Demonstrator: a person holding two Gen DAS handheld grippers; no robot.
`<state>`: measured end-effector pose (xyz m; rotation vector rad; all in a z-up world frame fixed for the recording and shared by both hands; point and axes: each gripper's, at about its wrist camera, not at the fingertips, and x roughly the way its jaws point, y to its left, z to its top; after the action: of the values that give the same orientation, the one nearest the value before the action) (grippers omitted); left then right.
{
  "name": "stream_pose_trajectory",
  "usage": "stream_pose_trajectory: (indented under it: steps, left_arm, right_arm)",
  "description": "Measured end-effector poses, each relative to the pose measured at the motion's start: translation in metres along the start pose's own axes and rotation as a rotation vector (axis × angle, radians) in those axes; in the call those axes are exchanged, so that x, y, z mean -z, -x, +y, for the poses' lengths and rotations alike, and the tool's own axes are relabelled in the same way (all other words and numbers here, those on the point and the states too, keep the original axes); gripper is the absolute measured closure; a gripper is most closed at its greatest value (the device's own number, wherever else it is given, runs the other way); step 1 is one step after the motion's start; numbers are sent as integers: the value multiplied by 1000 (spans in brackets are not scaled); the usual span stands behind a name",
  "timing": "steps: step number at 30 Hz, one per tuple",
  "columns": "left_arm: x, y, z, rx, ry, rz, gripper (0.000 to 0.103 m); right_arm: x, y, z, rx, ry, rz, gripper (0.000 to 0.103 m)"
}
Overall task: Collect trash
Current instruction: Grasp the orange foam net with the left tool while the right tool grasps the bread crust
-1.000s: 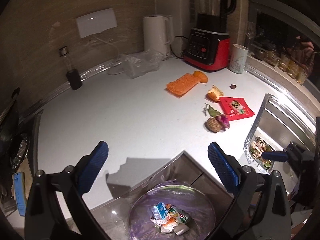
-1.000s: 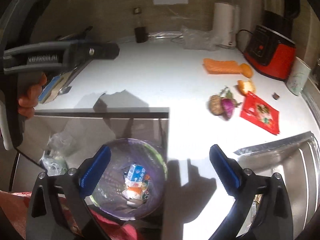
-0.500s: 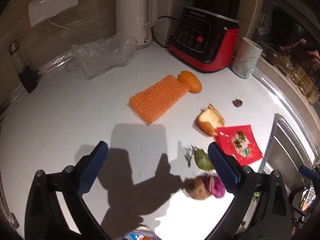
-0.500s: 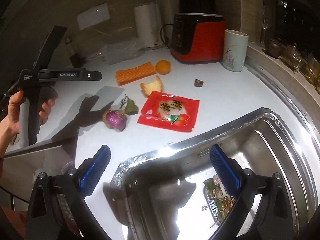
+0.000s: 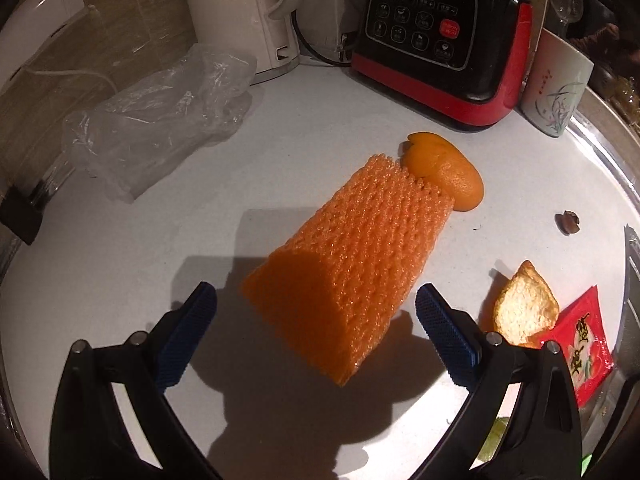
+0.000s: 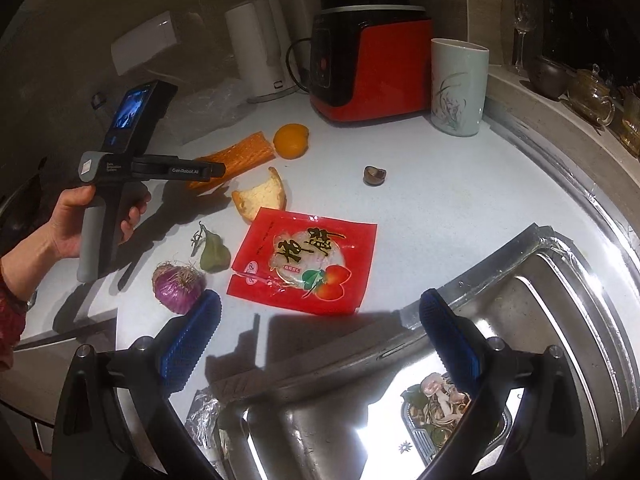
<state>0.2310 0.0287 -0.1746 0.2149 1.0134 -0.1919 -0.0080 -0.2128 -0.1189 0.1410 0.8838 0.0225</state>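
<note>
My left gripper (image 5: 316,312) is open, its jaws on either side of the near end of an orange foam net (image 5: 352,260) lying on the white counter. An orange peel (image 5: 444,174) touches the net's far end. A bread-like peel piece (image 5: 524,310) and a red wrapper (image 5: 584,354) lie to the right. My right gripper (image 6: 320,320) is open and empty, just short of the red wrapper (image 6: 308,264). A purple onion (image 6: 178,286), a green scrap (image 6: 214,254), a peel piece (image 6: 262,198) and a nut shell (image 6: 374,175) lie around it.
A clear plastic bag (image 5: 160,120), white kettle (image 5: 240,12), red blender base (image 5: 444,40) and a cup (image 5: 556,84) stand at the back. The steel sink (image 6: 520,340) with food scraps in its strainer (image 6: 436,412) is at the right.
My left gripper has moved forward from above the bin to the orange net. My right gripper has swung right over the sink edge and closer to the red wrapper.
</note>
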Motion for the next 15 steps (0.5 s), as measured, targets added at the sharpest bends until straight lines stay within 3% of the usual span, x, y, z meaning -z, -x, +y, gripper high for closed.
stream_pose_trajectory:
  steps: [4,6,10,12,15]
  left_arm:
    - [-1,-3,-7,-47,-25,-17,13]
    - [0,-6,-11,-49,-49,-5,31]
    - [2,-8,-16,-58,-69,0,50]
    - [2,-8,-17,-51,-74,4,83]
    - [1,-2,-17,-46,-81,-27,93]
  right_arm:
    - [-1,-5,-1,-4,-10,7,4]
    - [-1,-7,-3,-5,-14,10,4]
    - [-1,-10,-6,-7,-29,14,4]
    - [1,-12,-8,-7,-35,17,4]
    - [2,-16,-12,-5,-44,22,4]
